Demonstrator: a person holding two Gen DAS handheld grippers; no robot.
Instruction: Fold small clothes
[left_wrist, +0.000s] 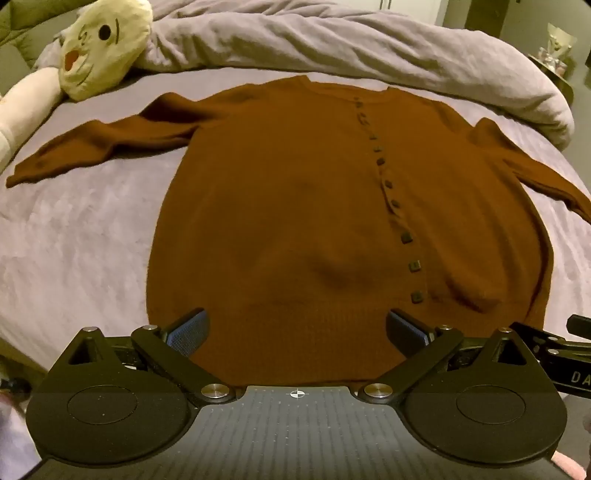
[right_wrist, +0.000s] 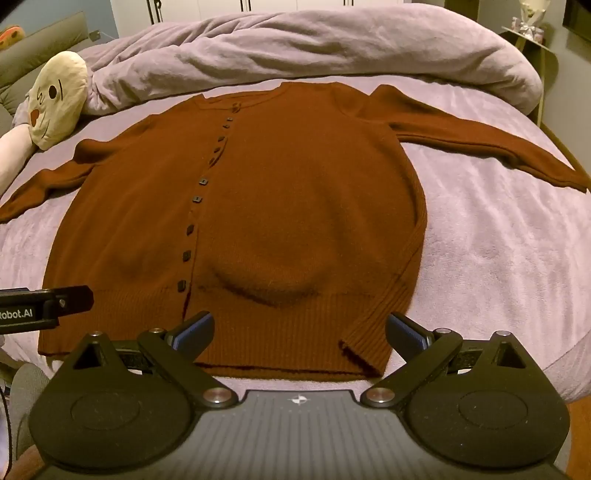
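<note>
Both views show a brown cardigan spread flat, buttoned, on the bed. Left wrist view: left tongs (left_wrist: 297, 332) gape wide, empty, over the cardigan (left_wrist: 295, 206) hem. Right wrist view: right tongs (right_wrist: 300, 334) equally wide, empty, above the hem's upturned corner (right_wrist: 364, 343). Risk: pinching the bedsheet (right_wrist: 498, 240) beneath would drag the cardigan askew.
</note>
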